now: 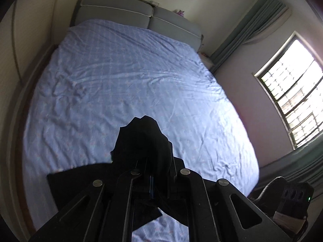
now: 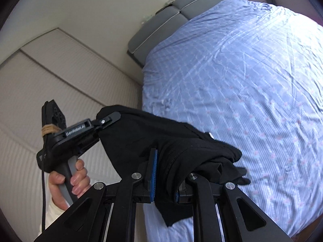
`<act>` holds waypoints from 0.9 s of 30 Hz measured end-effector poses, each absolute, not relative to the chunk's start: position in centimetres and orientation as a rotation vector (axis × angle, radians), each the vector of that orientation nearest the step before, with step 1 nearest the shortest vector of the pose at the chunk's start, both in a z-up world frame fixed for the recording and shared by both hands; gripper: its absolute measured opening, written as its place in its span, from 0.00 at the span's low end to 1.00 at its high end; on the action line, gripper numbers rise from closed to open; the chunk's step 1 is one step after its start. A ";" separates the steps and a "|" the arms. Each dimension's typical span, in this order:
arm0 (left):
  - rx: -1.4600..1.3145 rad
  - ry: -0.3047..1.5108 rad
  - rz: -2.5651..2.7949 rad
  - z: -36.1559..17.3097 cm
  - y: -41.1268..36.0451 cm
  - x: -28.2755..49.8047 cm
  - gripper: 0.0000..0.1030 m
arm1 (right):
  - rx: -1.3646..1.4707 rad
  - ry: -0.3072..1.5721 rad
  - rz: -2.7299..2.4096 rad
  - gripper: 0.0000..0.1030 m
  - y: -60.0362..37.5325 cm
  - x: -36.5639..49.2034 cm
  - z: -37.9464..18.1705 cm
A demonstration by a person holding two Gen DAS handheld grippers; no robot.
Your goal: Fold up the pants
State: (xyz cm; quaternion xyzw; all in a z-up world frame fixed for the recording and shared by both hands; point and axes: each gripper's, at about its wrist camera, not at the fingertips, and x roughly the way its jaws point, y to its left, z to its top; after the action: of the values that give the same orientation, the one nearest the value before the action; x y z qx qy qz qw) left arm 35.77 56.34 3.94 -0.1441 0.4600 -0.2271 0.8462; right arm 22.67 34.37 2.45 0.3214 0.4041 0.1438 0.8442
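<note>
Both tools are clamped nearly shut on the black pants point(image 2: 171, 141), the left tool point(image 1: 153, 161) and right tool point(image 2: 165, 173) holding them stretched between them above the bed point(image 1: 131, 80).

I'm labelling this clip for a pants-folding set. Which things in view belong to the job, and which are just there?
Belongs to the job:
- black pants, gripped in both tongs
- left tongs
- right tongs
- bed with blue sheet, the surface below

Just there:
- grey headboard cushions
- green curtain
- window
- small items on the headboard ledge
</note>
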 end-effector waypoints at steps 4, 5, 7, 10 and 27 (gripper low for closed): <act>-0.319 0.984 -0.529 2.1 57.3 37.7 0.09 | 0.680 0.851 0.244 0.15 36.1 23.3 1.9; -0.315 0.999 -0.535 1.2 57.7 38.0 0.09 | 0.682 0.869 0.230 0.15 36.8 23.3 1.3; -0.285 1.043 -0.528 -1.3 58.5 38.4 0.09 | 0.690 0.930 0.210 0.15 38.9 23.2 -1.0; -0.258 1.147 -0.501 -6.4 60.9 39.3 0.10 | 0.704 1.037 0.189 0.15 42.0 23.3 -5.3; -0.177 1.402 -0.251 -17.3 70.8 40.3 0.15 | 0.992 1.584 0.294 0.15 54.7 23.0 -24.2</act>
State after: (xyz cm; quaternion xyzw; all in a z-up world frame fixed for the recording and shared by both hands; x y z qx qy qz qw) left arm 40.35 70.77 -17.32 -0.0810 0.6423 -0.1150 0.7534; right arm 23.00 54.71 -24.15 0.4254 0.6790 0.1261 0.5848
